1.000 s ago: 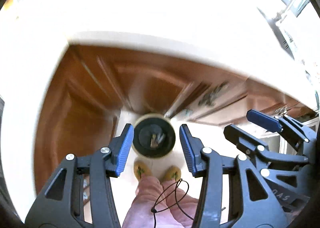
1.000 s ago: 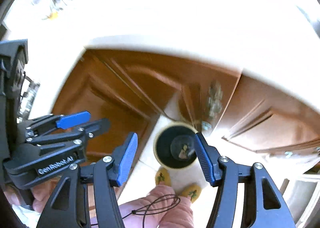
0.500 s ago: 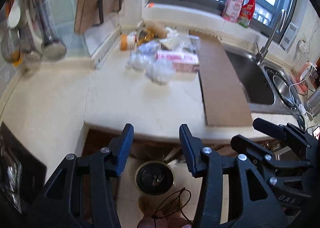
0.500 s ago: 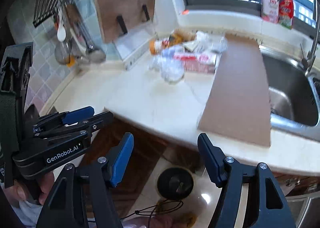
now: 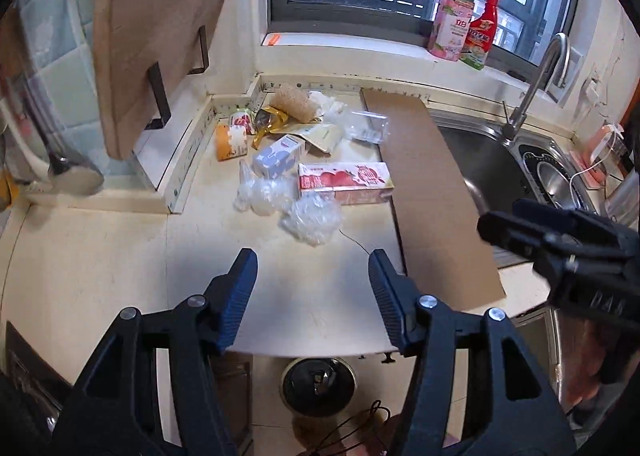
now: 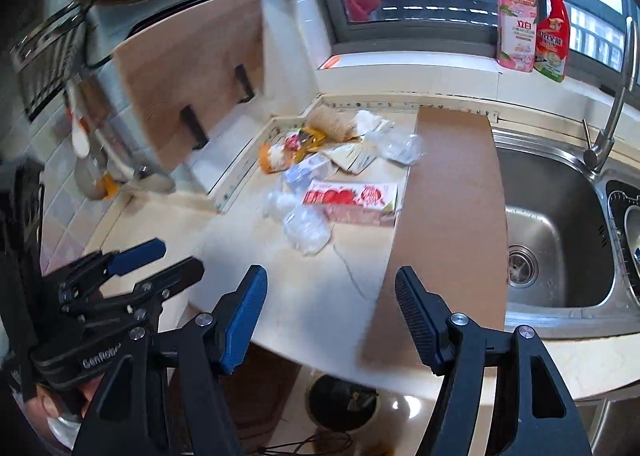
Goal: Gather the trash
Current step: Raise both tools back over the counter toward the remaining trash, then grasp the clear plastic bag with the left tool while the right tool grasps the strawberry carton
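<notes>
left gripper (image 5: pixel 312 288): jaws just opened wider, nothing between | trash pile (image 5: pixel 304 159): uncollected, back of countertop (image 5: pixel 100 256), left of brown board (image 5: pixel 424 175) | right gripper (image 6: pixel 332 312): jaws spread, empty | bin (image 5: pixel 319 386): on floor under counter edge | progress: pile left to clear

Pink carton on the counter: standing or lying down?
Lying down. The pink carton rests on its long side on the counter, printed face up, beside the brown board.

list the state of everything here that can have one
left tongs: open, empty, jaws just opened wider
right tongs: open, empty
trash bin: on the floor, lid off, bag-lined
red carton: lying flat on the counter
faucet: no water running
sink: no water in it
</notes>
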`<state>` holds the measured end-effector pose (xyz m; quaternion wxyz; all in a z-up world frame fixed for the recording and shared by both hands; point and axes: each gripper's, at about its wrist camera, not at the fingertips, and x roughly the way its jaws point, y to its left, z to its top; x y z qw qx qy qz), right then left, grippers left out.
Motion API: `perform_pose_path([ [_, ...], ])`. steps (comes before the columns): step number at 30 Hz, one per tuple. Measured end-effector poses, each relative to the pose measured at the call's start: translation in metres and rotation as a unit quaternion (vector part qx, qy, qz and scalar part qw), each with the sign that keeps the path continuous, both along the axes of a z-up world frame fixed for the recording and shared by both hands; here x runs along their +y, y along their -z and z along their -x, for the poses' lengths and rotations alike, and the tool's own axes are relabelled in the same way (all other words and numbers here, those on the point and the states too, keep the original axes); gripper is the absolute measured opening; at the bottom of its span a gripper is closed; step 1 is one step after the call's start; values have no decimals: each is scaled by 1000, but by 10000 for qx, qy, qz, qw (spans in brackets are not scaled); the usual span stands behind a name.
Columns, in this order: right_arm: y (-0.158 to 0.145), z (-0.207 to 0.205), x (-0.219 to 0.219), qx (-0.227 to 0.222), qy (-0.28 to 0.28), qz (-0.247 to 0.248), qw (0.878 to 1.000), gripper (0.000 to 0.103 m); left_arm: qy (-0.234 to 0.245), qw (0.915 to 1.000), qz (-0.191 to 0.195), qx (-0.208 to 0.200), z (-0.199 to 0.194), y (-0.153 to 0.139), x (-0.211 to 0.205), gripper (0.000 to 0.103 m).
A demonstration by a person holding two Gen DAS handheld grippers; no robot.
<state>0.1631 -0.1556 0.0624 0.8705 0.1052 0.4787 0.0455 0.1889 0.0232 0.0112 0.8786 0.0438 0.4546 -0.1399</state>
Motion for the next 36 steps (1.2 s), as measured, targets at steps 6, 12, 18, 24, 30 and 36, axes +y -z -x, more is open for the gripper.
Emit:
perform_pose_path([
  [6,9,-66,-19,61,-392,120,9991,77,-256,9991,36,335,-43,29,-9,55],
  [12,38,-133,-36,154,-1100,100,9938,82,-881,9932,96,756,-91,68,-18,55],
  [18,88,-195,-46,457,-1866,67,9814,82,-1320,9820,256,1326,-127,114,-29,55],
  [24,131,-226,-41,590,-2459,71,9675,84,-1776,9672,389,1773,-148,154,-32,55],
  [30,168,-247,-22,692,-3089,108,9485,84,-1994,9630,491,1745,-167,169,-33,55],
  [36,188,-252,-8,782,-3448,169,9353,84,-2272,9520,814,1883,-177,183,-19,52],
])
